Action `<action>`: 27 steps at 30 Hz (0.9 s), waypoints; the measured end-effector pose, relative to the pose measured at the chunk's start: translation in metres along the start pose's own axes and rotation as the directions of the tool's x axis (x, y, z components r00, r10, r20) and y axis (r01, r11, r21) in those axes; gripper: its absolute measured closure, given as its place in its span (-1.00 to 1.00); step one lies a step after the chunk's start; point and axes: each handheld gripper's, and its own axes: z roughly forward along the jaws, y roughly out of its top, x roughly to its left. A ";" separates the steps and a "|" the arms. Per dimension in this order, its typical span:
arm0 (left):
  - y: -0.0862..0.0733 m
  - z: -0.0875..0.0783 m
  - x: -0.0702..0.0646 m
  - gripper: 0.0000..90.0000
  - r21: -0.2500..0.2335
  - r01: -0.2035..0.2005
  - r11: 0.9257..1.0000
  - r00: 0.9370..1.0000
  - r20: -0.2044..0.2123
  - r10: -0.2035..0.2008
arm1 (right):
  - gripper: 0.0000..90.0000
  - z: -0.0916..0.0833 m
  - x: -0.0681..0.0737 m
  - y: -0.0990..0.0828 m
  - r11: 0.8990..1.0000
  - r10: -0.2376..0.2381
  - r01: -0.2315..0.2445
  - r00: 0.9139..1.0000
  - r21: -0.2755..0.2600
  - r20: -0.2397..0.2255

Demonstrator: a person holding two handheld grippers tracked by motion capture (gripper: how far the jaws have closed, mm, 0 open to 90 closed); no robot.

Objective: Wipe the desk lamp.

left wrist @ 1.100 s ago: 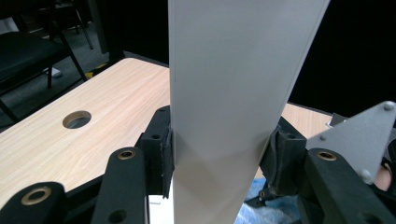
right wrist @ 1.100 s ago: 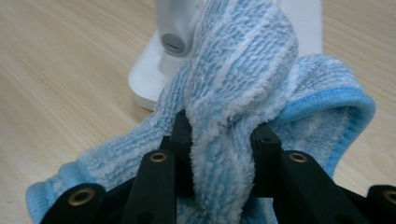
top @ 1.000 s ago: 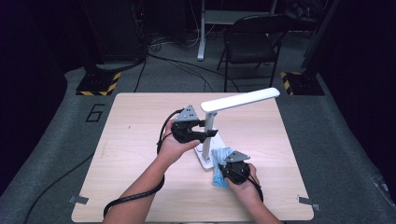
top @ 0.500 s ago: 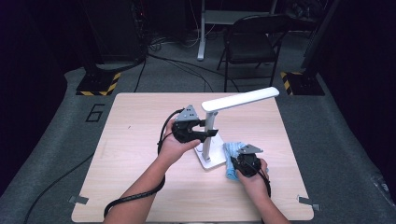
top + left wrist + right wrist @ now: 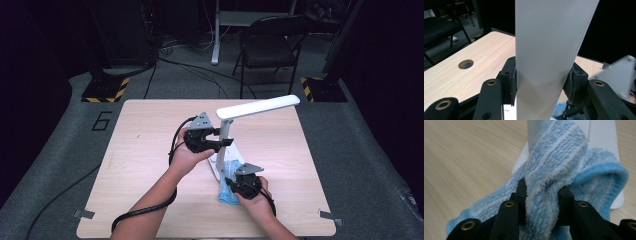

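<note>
The left gripper [image 5: 216, 142] is clamped on the upright stem of a white desk lamp [image 5: 225, 131] in the high view, about halfway up, just under the spot where the long lamp head juts off to the right. The right gripper [image 5: 239, 187] sits lower and nearer the person, gripping a blue cloth [image 5: 226, 196] that lies half on the lamp base [image 5: 215, 167] and half on the wooden table [image 5: 140, 150]. So it looks like a wipe-down job: one hand steadies the lamp, the other works the rag around the foot.

In the left gripper view, the stem [image 5: 549, 50] runs straight up between the two black jaws, and both pads are pressed flat against its sides. Solid hold, no gap. The tabletop with a round cable hole [image 5: 465, 64] sits off to the left.

In the right gripper view, the jaws pinch a bunched fold of the striped blue cloth [image 5: 551, 187], which is fluffy terry with a brighter blue hem. The fold rides up against the bottom of the stem, and the rest of the cloth drapes over the white base [image 5: 604, 135].

Best guess on the step: mid-wipe at the base, right where stem meets foot. The next move probably calls for dragging the cloth across the flat of the base or up the stem while the left grip stays firm so the lamp doesn't tip or slide. The pinch needs to stay tight too, since terry bunches and can slip out.
</note>
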 end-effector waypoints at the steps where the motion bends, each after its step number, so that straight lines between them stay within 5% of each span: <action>1: 0.000 -0.001 0.000 0.15 0.001 -0.002 1.000 1.000 0.001 0.002 | 0.52 0.000 0.000 0.000 1.000 0.008 -0.008 1.000 0.002 -0.002; 4: 0.000 -0.001 0.000 0.15 0.003 -0.006 1.000 1.000 0.006 0.006 | 0.52 0.000 -0.007 0.000 0.999 0.038 -0.038 0.999 -0.002 -0.033; 10: 0.000 -0.002 0.001 0.16 0.007 0.000 1.000 1.000 0.000 0.000 | 0.53 -0.001 -0.011 0.000 1.000 -0.019 0.019 0.999 0.009 0.034; 12: 0.000 -0.003 0.001 0.15 0.014 -0.001 1.000 1.000 0.004 0.001 | 0.53 -0.001 -0.014 0.000 1.000 0.026 -0.027 0.998 0.004 0.051; 27: 0.000 -0.003 0.001 0.16 0.006 -0.007 1.000 1.000 -0.003 0.007 | 0.51 -0.008 -0.051 -0.005 0.996 0.093 -0.094 0.988 0.002 0.125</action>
